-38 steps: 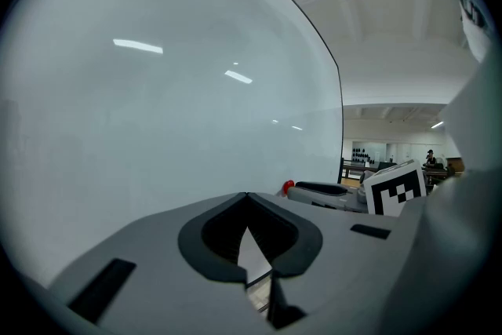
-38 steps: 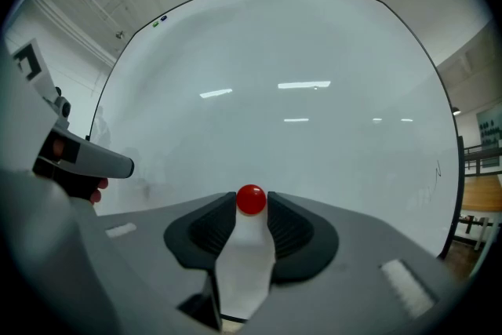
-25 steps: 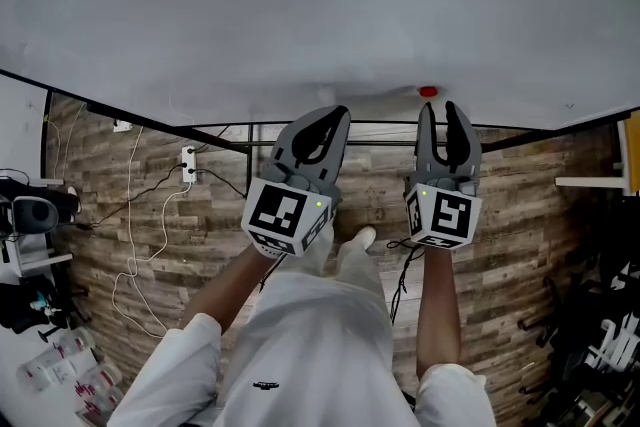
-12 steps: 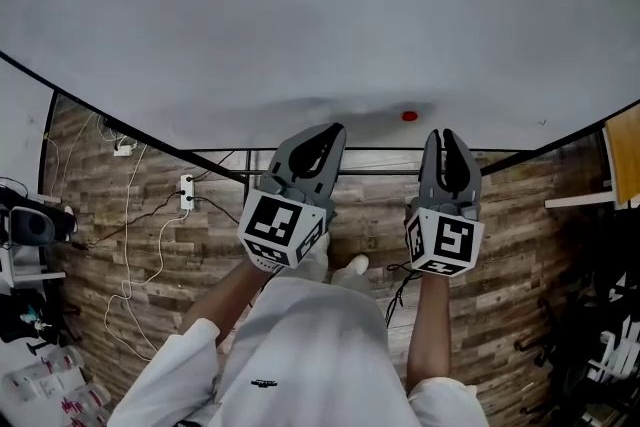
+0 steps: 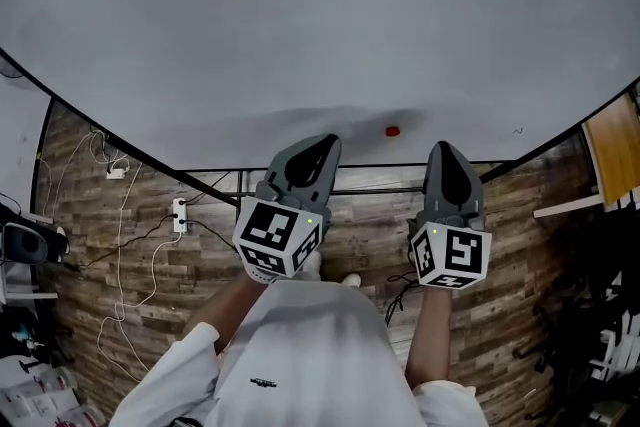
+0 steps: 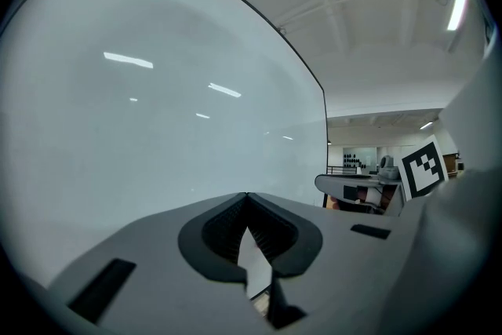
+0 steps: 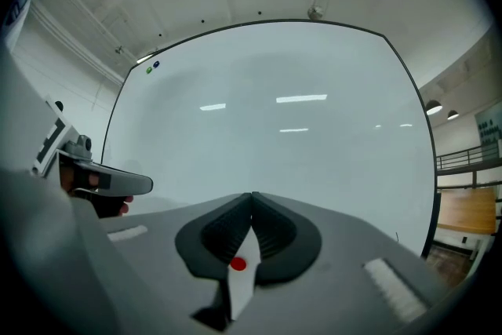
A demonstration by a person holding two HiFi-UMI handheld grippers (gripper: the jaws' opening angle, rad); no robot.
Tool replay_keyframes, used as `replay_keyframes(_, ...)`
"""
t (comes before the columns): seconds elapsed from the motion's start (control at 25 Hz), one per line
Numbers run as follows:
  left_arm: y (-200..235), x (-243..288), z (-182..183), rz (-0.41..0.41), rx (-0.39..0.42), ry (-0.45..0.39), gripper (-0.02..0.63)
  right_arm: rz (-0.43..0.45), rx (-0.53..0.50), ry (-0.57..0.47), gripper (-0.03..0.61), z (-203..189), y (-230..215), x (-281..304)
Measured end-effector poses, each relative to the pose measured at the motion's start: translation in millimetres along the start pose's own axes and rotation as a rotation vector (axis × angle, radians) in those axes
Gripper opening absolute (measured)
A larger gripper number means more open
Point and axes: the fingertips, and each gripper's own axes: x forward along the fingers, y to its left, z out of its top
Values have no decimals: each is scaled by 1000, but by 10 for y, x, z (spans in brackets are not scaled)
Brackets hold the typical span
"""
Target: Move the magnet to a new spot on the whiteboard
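Whiteboard (image 5: 300, 35): magnet (image 5: 392, 131) near right hand-held gripper (image 5: 446, 148)

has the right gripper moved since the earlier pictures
Yes. The right gripper was right by the small round red magnet; in the head view it now sits apart, to the magnet's right. Its jaws have just been closing on nothing.

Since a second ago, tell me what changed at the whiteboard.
The right gripper has just closed its jaws, with nothing between them. The left gripper stayed shut, and the red magnet is still on the whiteboard, untouched.
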Motion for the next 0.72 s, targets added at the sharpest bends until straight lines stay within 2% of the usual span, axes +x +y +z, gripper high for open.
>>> replay_keyframes(0.32, -100, -10, 246, -22, 22, -49, 6, 12, -31, -40, 8, 207, -91, -168)
replay_keyframes(0.72, -166, -38, 347, -31, 45, -59, 6, 28, -64, -87, 8, 417, -101, -176)
